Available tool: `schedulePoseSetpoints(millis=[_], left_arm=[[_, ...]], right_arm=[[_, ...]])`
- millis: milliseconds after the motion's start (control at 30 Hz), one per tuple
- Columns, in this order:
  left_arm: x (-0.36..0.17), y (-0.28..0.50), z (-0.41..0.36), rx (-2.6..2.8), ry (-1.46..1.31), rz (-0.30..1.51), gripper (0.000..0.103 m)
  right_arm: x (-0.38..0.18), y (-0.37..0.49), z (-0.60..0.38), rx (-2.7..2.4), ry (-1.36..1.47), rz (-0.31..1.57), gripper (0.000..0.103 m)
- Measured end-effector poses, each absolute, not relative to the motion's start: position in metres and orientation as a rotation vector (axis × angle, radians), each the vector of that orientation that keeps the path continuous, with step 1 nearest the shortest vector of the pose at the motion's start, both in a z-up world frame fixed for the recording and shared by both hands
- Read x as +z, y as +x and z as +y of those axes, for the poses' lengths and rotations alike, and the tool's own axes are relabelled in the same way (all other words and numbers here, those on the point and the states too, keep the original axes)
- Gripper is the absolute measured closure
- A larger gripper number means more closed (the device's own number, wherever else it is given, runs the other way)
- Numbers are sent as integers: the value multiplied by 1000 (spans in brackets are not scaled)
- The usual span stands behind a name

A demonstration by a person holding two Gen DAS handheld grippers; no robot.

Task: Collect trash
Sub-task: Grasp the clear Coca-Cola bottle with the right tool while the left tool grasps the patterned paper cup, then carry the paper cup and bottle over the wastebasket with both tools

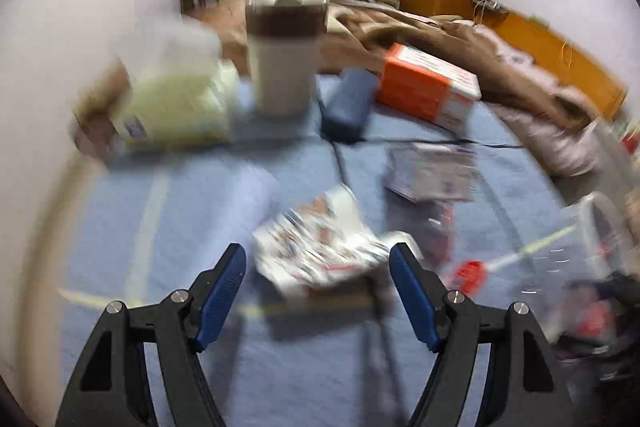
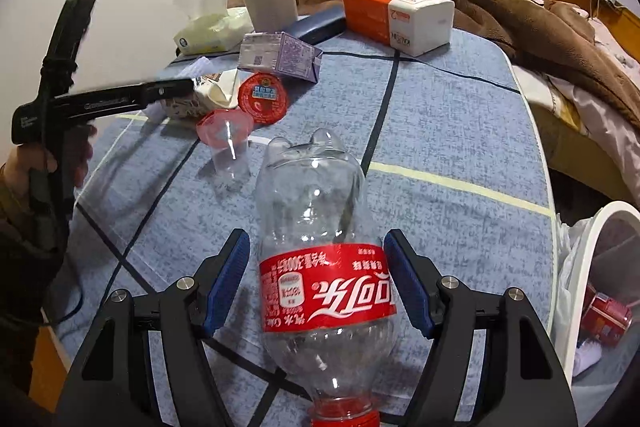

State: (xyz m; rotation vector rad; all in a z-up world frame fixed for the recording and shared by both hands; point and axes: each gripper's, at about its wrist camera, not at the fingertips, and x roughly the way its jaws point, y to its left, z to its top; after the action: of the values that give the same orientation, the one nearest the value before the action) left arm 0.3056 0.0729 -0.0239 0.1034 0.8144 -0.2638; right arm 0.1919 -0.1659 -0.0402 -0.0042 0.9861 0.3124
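The left gripper [image 1: 318, 291] hovers with jaws released over a crumpled wrapper [image 1: 320, 251]. A carton [image 2: 280, 57], lid [image 2: 263, 98] and clear cup [image 2: 228, 151] remain on the desk [image 2: 440, 131]. The right gripper [image 2: 316, 279] brackets a cola bottle [image 2: 324, 259]; contact cannot be confirmed. The bin [image 2: 608, 227] beyond the right edge already holds trash; that path appears unobstructed.

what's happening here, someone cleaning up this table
A person is clearing trash off a blue-covered table with a handheld gripper in each hand. The right gripper has an empty cola bottle between its fingers, cap toward the camera, though a tight grip isn't clear. The left gripper is open over a crumpled printed wrapper. A white bin beside the table already holds a red can.
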Motion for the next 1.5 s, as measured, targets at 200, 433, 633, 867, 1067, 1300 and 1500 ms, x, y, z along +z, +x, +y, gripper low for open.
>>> schedulePoseSetpoints(millis=[200,433,633,867,1067,1300,1500], left_arm=[[-34,326,63,-398,154,881,18],[-42,316,43,-488,239,939,17],[-36,313,45,-371,315,864,17],[-47,318,46,-363,337,891,55],[-42,318,47,-355,317,885,82],[-35,300,44,-372,271,855,82],[-19,279,41,-400,221,831,82]], right_arm=[[-41,191,-166,325,-5,998,32],[-41,190,-169,349,-4,1018,32],[-41,190,-167,346,-26,1030,32],[-41,190,-167,338,-24,1021,32],[-41,190,-168,332,-18,1006,38],[-38,186,-171,315,-1,972,38],[-28,180,-177,305,23,939,39]])
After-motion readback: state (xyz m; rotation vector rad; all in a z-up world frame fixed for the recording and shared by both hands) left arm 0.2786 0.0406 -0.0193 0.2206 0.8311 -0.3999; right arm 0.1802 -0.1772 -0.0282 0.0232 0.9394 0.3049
